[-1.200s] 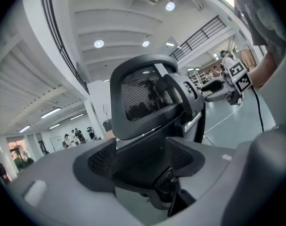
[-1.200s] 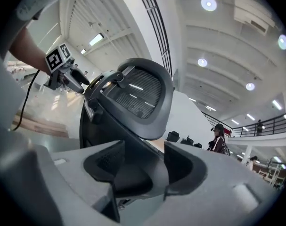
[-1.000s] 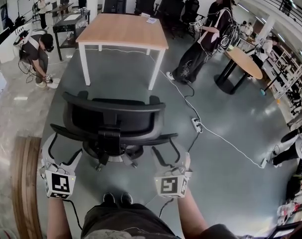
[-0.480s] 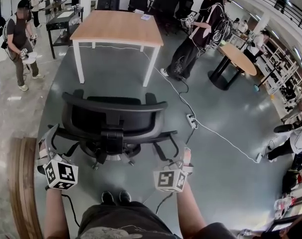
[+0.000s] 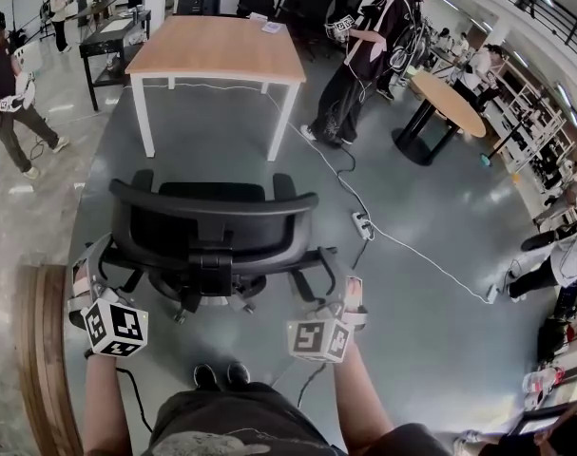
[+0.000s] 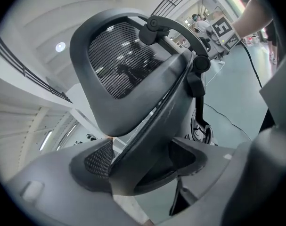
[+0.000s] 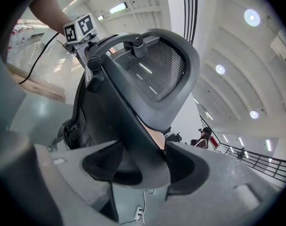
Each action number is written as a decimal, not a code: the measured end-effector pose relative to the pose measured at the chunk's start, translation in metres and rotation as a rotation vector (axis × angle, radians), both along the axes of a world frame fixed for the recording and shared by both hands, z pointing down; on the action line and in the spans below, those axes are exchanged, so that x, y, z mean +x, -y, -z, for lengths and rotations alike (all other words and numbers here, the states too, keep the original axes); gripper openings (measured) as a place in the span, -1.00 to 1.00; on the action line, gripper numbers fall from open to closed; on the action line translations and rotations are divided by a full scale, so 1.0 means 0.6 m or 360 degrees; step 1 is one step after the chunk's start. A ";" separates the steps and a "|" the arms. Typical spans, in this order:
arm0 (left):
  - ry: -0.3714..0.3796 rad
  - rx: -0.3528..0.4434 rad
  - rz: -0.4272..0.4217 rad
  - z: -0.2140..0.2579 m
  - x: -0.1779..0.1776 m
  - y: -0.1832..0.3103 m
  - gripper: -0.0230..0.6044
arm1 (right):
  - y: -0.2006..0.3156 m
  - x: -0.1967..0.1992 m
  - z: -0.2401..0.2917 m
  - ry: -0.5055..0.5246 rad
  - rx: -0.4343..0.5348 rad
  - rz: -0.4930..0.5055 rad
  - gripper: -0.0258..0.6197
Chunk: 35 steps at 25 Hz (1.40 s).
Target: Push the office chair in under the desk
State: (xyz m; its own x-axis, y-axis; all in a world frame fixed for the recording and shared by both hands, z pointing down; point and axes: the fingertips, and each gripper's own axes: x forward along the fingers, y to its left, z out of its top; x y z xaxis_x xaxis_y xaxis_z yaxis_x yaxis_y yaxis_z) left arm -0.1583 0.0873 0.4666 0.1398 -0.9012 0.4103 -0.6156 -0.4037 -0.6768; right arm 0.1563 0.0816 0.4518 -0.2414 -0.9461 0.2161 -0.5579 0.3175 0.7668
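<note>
The wooden counter stands well ahead of the office chair, with open floor between them. The chair's back faces the person. The likeliest upset is a crooked run: if one hand pushes harder, the chair could swivel or veer on its castors and knock an armrest against a counter leg. A castor could also snag the cable and power strip lying on the floor just to the chair's right. The left gripper has just been closing, and its fingers now pinch the left armrest between them. The right gripper clamps the right armrest likewise. Both grips sit at the armrests' rear ends, so a finger could slip off.
</note>
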 end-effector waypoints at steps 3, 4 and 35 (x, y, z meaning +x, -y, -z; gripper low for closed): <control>0.0015 0.0015 -0.0011 0.000 -0.001 0.002 0.28 | 0.000 0.000 0.000 -0.0011 0.0001 0.0005 -0.08; 0.0022 0.0021 -0.0014 -0.001 -0.001 0.002 0.27 | 0.001 0.001 -0.003 -0.0018 -0.0002 0.0010 -0.08; 0.0077 -0.0008 -0.0013 -0.008 0.002 0.062 0.21 | 0.077 -0.002 -0.023 -0.0262 -0.0128 0.0109 -0.10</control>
State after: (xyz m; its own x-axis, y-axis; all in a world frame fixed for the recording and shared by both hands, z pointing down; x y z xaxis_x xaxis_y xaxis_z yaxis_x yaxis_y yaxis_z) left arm -0.1569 0.0503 0.4713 0.1272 -0.8981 0.4210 -0.5790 -0.4118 -0.7036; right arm 0.1552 0.0352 0.4656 -0.2596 -0.9068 0.3321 -0.4018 0.4141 0.8167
